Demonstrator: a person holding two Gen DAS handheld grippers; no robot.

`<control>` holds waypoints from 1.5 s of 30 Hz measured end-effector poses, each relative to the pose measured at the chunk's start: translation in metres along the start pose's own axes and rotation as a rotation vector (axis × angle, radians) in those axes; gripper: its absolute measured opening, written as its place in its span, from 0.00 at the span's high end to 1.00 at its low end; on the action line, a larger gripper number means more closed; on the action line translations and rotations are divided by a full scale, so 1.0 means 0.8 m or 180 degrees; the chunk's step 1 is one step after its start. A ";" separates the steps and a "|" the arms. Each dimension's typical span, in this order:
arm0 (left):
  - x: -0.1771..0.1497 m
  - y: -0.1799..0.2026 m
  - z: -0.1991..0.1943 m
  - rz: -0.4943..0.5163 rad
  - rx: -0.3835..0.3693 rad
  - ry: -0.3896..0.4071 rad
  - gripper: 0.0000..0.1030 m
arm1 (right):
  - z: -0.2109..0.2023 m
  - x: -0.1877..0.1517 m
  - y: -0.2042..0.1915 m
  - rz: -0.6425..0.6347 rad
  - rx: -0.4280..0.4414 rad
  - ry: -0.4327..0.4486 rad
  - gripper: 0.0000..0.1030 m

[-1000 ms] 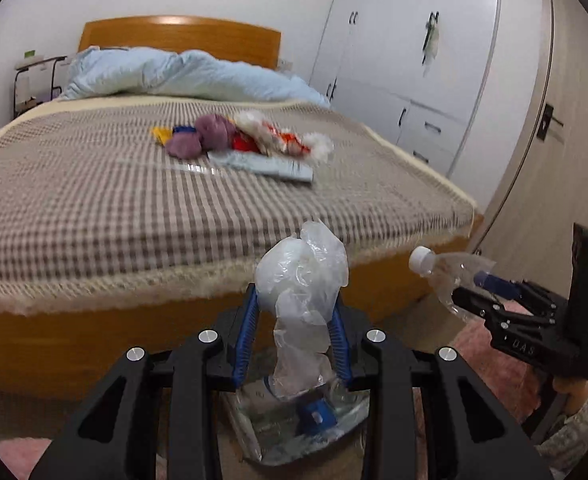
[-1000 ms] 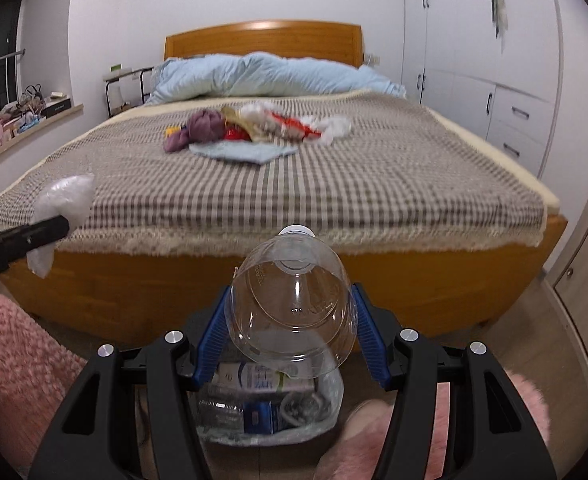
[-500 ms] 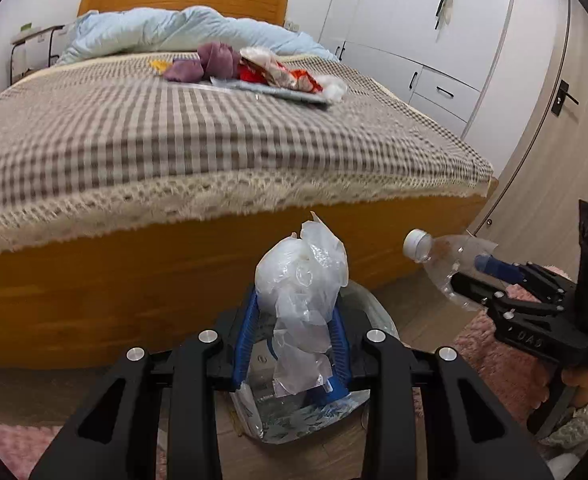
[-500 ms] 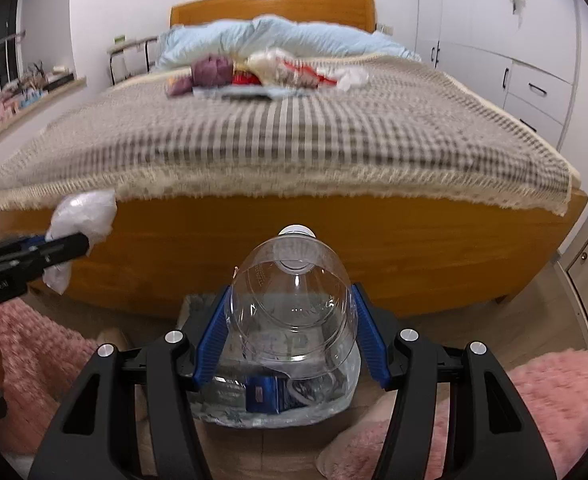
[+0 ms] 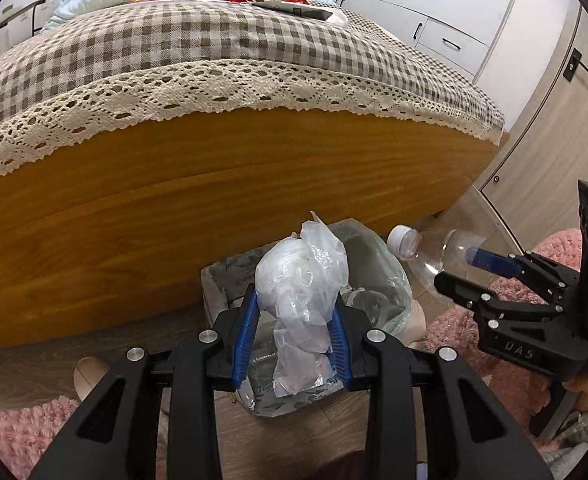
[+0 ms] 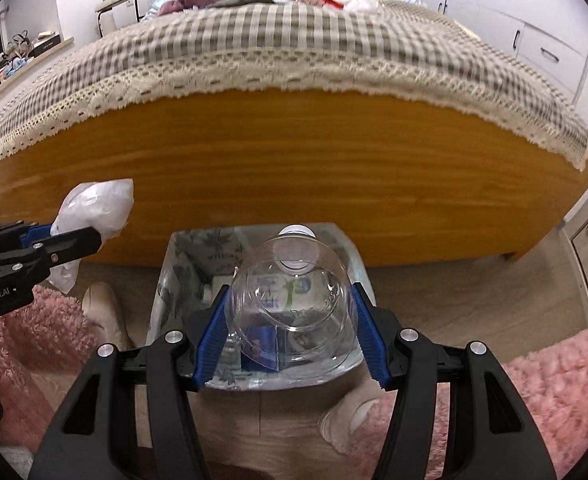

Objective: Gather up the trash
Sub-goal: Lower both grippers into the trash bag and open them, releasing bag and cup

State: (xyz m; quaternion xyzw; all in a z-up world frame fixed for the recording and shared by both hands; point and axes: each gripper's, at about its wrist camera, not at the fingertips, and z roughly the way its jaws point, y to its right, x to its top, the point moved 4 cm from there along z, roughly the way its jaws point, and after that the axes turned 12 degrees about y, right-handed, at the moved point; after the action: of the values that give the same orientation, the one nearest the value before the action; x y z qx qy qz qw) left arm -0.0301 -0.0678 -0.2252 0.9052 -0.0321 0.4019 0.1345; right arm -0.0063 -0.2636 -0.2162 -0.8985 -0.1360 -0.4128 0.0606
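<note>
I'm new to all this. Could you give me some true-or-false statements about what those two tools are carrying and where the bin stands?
1. The left tool grips a crumpled plastic bag. True.
2. The right tool is empty. False: it grips a clear plastic bottle.
3. The bottle's white cap is on. True.
4. The lined trash bin stands on the bed. False: it stands on the floor at the bed's foot.

A: The bin [image 6: 182, 248] at centre frame? The bottle [image 6: 290, 304] covers its contents.
B: In the left view, the bag [image 5: 301, 280] hides them. Bedspread [image 6: 294, 40] blurred, upper frame.
</note>
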 end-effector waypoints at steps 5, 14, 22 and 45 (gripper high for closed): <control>-0.005 -0.002 0.015 0.0039 0.0129 -0.0091 0.70 | 0.000 -0.004 0.007 0.0027 -0.0020 -0.0029 0.45; -0.010 -0.007 0.043 0.0096 0.0332 -0.0252 0.70 | 0.013 -0.008 0.015 0.0029 -0.0188 -0.0149 0.45; -0.023 -0.025 0.061 -0.0106 0.0408 -0.0430 0.70 | 0.018 -0.016 0.032 0.0173 -0.0239 -0.0232 0.45; -0.077 -0.007 0.170 -0.0253 0.0320 -0.1198 0.70 | 0.128 -0.079 0.029 0.0368 -0.0152 -0.1461 0.45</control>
State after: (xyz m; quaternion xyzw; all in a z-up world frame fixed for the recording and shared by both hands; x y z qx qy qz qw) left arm 0.0266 -0.1017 -0.3591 0.9704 -0.0008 0.2211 0.0966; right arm 0.0355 -0.2751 -0.3311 -0.9763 -0.0848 -0.1966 0.0303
